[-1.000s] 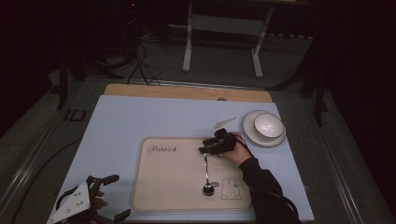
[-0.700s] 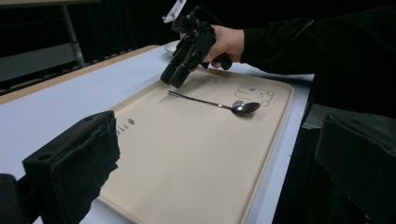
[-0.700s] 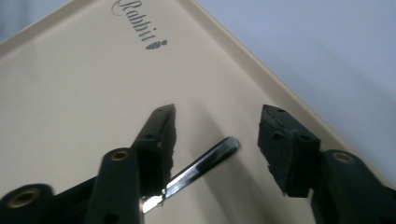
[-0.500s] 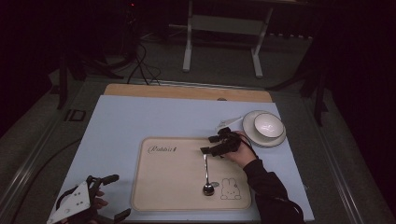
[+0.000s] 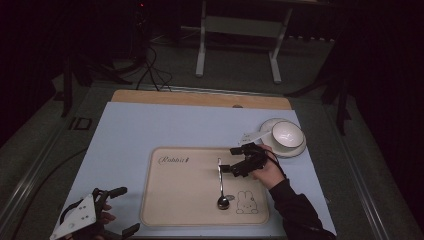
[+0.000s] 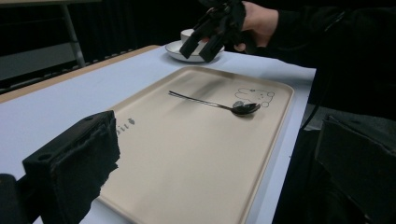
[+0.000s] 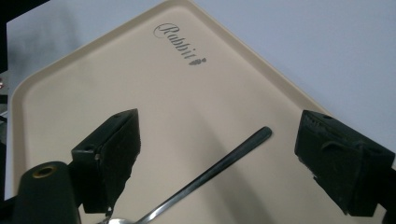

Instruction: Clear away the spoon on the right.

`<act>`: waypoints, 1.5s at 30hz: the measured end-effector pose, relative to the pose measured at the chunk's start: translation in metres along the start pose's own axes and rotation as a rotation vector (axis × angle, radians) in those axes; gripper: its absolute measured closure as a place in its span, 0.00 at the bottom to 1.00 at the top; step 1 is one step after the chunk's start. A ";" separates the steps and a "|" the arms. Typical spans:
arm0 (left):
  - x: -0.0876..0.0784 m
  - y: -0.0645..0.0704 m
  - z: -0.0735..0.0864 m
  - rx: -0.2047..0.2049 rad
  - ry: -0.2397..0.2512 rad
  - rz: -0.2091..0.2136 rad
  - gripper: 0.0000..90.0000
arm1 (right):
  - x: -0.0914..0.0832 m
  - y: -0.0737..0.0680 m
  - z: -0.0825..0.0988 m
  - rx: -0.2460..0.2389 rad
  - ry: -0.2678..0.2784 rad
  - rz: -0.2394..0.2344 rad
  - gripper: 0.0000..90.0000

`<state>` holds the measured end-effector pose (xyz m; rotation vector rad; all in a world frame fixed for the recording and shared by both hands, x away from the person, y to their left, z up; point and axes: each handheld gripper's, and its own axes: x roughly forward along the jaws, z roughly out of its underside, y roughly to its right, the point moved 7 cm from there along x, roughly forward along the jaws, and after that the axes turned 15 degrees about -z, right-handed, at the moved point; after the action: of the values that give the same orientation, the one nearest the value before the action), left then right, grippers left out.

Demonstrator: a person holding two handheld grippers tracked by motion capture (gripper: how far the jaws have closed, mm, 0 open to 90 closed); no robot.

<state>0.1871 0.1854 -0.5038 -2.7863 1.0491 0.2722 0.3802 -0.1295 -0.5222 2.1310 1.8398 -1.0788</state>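
R tool (image 5: 234, 160) just opened, released, nothing gripped, above spoon (image 5: 220, 183) handle. Spoon flat on tray (image 5: 190, 210). L tool (image 5: 121, 210) open, off tray's corner.

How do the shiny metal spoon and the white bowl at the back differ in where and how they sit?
The slim metal spoon lies flat on the beige rabbit tray; the round white bowl stands upright on a white saucer beside that tray. The spoon is dark and reflective, the bowl pale and matte. The spoon is long and thin, the bowl wide and deep. Neither is held.
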 end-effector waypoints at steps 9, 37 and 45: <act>0.000 0.000 0.000 0.002 -0.001 -0.001 0.00 | -0.018 -0.020 0.010 -0.020 0.034 0.023 0.15; 0.000 0.001 0.000 0.007 -0.002 -0.001 0.00 | -0.048 -0.057 0.061 -0.026 0.160 0.144 0.15; 0.000 0.001 0.000 0.005 0.000 0.001 0.00 | -0.055 -0.056 0.079 -0.006 0.168 0.184 0.15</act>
<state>0.1864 0.1845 -0.5037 -2.7811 1.0498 0.2696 0.2958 -0.2016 -0.5293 2.3970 1.6663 -0.8770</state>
